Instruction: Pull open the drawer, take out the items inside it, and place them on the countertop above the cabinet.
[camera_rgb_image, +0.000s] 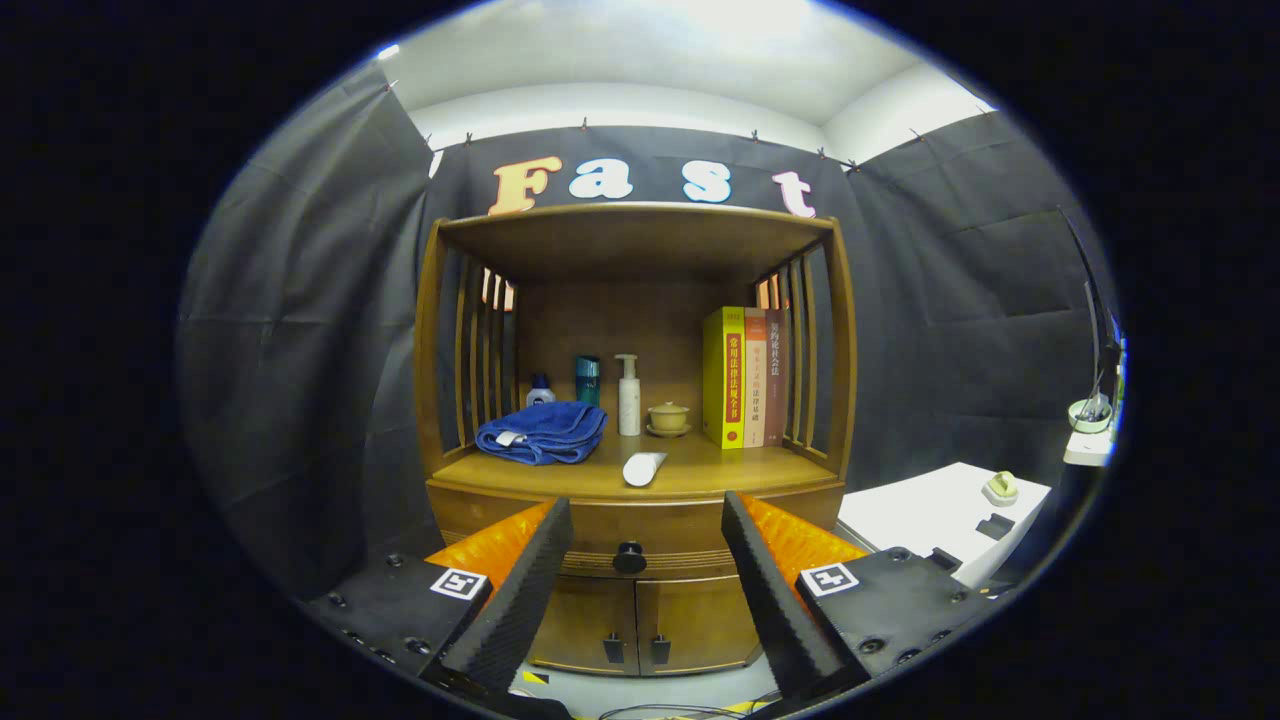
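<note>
Cabinet (640, 520) ahead; gripper (640, 520) wide open, empty, framing drawer knob (629, 557).

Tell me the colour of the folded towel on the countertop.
Blue: the towel shows best in the gripper view, beyond the open gripper.

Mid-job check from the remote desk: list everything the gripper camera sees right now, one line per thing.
Wooden cabinet: 1, brown, straight ahead, open shelf over the countertop.
Drawer: 1, brown, closed, under the countertop.
Drawer knob: 1, black, between the fingers, farther off.
Lower doors: 2, brown, black handles, below the drawer.
Towel: 1, blue, folded, countertop left.
Tube: 1, white, lying at the countertop's front.
Pump bottle: 1, white, at the back.
Teal bottle: 1, behind the towel.
Small bottle: 1, white with blue cap, behind the towel.
Lidded cup: 1, yellowish, on a saucer.
Books: 3, yellow, orange and red, upright, right.
White table: 1, right of the cabinet.
Gripper: 1, open, holding nothing.
</note>
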